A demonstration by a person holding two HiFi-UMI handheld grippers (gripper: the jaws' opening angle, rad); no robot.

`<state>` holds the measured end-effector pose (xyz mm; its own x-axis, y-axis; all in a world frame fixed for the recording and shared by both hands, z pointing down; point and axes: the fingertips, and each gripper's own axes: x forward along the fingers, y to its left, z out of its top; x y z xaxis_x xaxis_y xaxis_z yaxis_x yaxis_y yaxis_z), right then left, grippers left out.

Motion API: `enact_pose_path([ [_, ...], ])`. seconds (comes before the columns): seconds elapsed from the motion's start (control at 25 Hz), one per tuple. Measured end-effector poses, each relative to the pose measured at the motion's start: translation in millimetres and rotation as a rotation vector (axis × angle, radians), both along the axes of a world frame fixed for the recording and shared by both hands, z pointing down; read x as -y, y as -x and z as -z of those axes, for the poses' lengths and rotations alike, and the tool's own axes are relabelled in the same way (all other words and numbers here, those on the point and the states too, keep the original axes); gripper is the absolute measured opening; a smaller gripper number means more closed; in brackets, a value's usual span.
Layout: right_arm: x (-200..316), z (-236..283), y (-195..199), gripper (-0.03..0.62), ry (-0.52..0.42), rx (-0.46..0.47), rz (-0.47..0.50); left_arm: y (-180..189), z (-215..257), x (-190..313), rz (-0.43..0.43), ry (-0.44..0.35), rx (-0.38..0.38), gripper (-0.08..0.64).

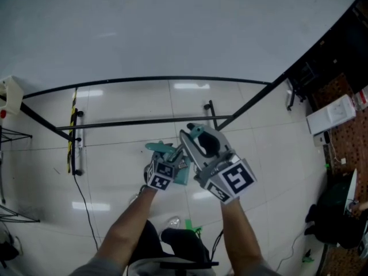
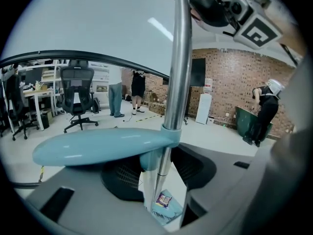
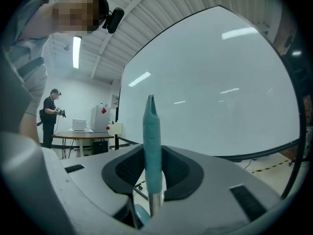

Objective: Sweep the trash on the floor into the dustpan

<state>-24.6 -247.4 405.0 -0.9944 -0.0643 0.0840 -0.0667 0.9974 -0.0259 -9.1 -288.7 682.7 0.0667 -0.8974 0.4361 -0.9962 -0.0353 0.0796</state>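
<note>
My left gripper (image 1: pixel 172 161) is shut on the dustpan's upright handle, where a teal grip (image 2: pixel 98 146) branches off the metal pole (image 2: pixel 178 58). The pole runs between the left gripper's (image 2: pixel 159 173) pads. Far below hangs the teal dustpan (image 2: pixel 171 210) with a purple wrapper (image 2: pixel 163 199) on it. My right gripper (image 1: pixel 193 138) is just right of the left one and shut on the broom's teal handle (image 3: pixel 151 141), which stands upright between its (image 3: pixel 154 177) pads. The broom's head is hidden. A clear scrap (image 1: pixel 172 221) and a green bit (image 1: pixel 193 230) lie on the tiles near my feet.
A large white table top (image 1: pixel 172 27) on a black frame (image 1: pixel 144 121) fills the far side. A black cable (image 1: pixel 86 206) crosses the floor at left. An office chair (image 2: pixel 78 94), a green bin (image 2: pixel 247 124) and standing people are farther off.
</note>
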Motion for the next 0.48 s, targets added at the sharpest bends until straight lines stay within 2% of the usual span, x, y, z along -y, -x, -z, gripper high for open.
enact_pose_path([
  [0.12, 1.8, -1.1, -1.9, 0.097, 0.0, -0.007, -0.007, -4.6, -1.6, -0.6, -0.03, 0.012, -0.012, 0.193],
  [0.24, 4.3, -1.8, -2.5, 0.097, -0.002, -0.011, -0.015, -7.0, -16.7, -9.4, -0.086, 0.075, -0.016, 0.206],
  [0.48, 4.8, -3.3, -3.2, 0.098, 0.001, -0.014, -0.016, 2.9, -40.4, -52.4, -0.095, 0.177, -0.041, 0.235],
])
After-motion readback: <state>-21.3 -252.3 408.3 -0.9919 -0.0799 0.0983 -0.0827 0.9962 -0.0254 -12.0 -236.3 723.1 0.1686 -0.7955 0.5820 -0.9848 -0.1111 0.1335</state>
